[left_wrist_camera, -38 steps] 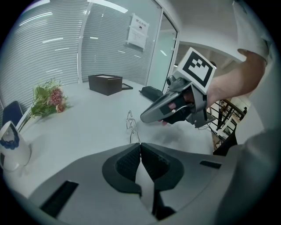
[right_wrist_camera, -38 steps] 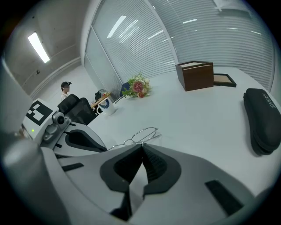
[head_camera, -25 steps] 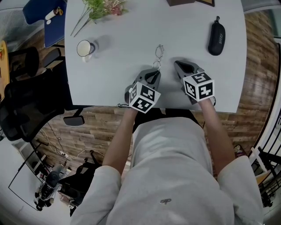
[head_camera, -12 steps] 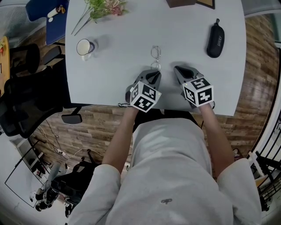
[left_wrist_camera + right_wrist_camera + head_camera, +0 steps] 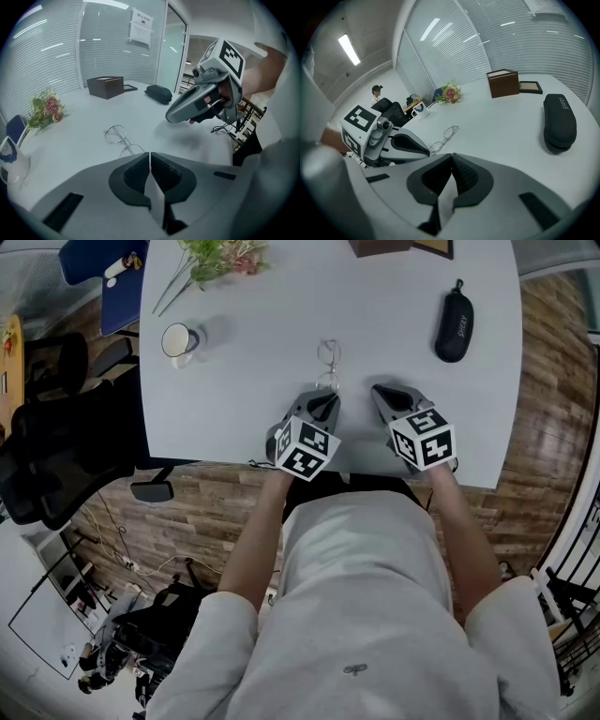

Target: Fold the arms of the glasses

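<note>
Glasses (image 5: 327,354): thin wire frame, lying flat on the grey table (image 5: 262,306), mid-width, a little in from the near edge. The lenses lie one beyond the other, the nearer one partly hidden behind the left tool's nose in its own view. The arms are too fine to read; cannot tell whether either is folded.

Left gripper (image 5: 149,155): clenched on nothing, pads flush together. It is angled down at the table with its tip just near of the frame, apart from it.

Right gripper (image 5: 451,157): likewise clamped shut and empty, level with the left one and just right of the frame.

Judgement: the tools flank the near end of the frame so that one can pin it while the other nudges an arm inward. Closed jaws suit pushing a thin wire rather than pinching it.

Elsewhere: a black glasses case (image 5: 455,324) at far right, a mug (image 5: 178,341) at left, flowers (image 5: 220,254) at far left and a brown box (image 5: 105,86) at the far edge. All are well apart from the work.
</note>
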Tool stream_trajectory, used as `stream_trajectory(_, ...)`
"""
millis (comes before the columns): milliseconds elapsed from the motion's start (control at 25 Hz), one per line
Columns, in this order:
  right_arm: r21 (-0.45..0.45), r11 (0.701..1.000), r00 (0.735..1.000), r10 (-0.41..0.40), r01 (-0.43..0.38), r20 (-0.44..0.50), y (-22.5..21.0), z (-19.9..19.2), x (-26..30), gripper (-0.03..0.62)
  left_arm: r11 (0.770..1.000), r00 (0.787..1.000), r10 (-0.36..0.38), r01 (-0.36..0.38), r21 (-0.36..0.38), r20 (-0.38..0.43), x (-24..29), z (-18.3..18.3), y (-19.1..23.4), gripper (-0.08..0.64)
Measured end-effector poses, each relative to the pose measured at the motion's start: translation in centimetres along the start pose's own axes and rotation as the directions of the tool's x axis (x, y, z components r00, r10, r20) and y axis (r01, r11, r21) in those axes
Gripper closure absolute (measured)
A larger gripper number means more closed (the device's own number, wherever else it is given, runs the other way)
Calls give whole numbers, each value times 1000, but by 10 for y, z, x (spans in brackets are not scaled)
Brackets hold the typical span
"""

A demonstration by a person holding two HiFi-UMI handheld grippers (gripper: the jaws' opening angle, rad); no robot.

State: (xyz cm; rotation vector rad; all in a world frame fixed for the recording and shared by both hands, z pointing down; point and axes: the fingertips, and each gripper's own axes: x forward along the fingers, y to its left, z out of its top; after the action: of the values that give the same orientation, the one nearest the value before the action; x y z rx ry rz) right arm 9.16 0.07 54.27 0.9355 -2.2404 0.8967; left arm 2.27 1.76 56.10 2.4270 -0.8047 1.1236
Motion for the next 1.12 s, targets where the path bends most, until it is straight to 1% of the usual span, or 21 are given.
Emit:
stream_trajectory(320, -9, 1000, 1000, 21, -21, 8, 10, -3, -1, 584, 1000, 1000, 21, -21, -19, 19, -15, 3, -1, 535)
stream_trajectory(600, -19, 1000, 999, 11, -11, 38, 24, 6, -5, 584, 999, 998, 11, -8, -42, 58, -30, 6, 0, 535)
stream_trajectory(800, -12, 1000, 998, -25, 26, 65, 37, 14, -12, 584, 999, 994, -7, 13, -51, 110, -49, 10, 3, 535)
stream_trajectory(1040, -7, 993, 985, -120, 121, 128, 59, 29, -29, 584, 998, 979, -58, 65, -28, 195, -80, 20, 15, 535)
stream_trajectory(1120, -5, 989, 979, -146, 149, 143, 70, 31, -34, 584, 997, 974, -72, 78, -22, 213, -91, 19, 18, 537)
